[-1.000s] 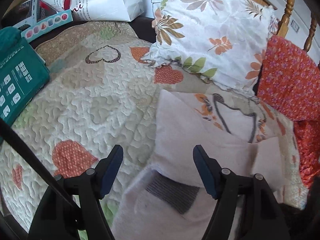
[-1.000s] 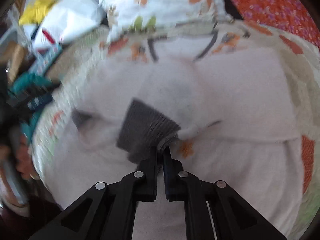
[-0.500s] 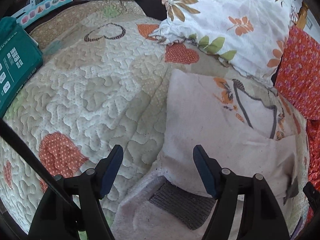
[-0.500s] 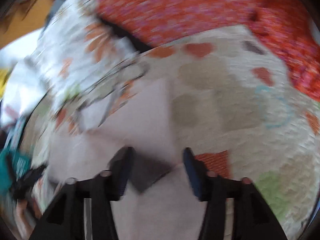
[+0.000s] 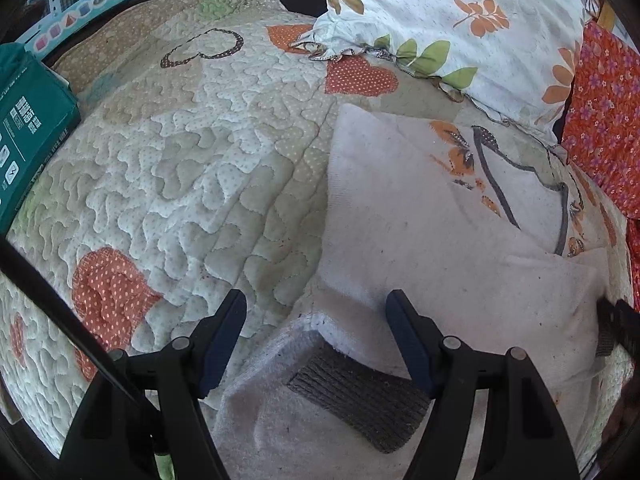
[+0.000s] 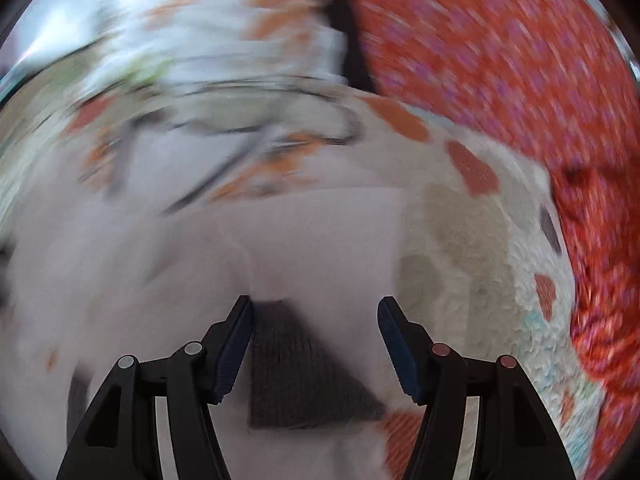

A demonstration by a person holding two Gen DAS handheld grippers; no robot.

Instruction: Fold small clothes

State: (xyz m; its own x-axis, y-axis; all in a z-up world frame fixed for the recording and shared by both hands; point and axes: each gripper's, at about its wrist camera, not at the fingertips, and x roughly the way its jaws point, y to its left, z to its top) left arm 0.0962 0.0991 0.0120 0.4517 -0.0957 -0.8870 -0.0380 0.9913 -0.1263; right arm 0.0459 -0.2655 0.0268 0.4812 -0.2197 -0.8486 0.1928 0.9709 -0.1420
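I see my left gripper [image 5: 312, 312] and right gripper [image 6: 314, 314], fingers apart, gripping nothing, above the pale garment [image 5: 400, 216] on the quilted bed [image 5: 192, 168].

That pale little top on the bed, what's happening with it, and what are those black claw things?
A person is folding a small pale garment with grey cuffs on a heart-patterned quilt, using a hand-held gripper in each hand. Right now neither holds anything: the left gripper is open above one grey cuff, which lies folded in over the body, and the right gripper is open above the other grey cuff. The right view is blurred, so finer detail there is unclear.
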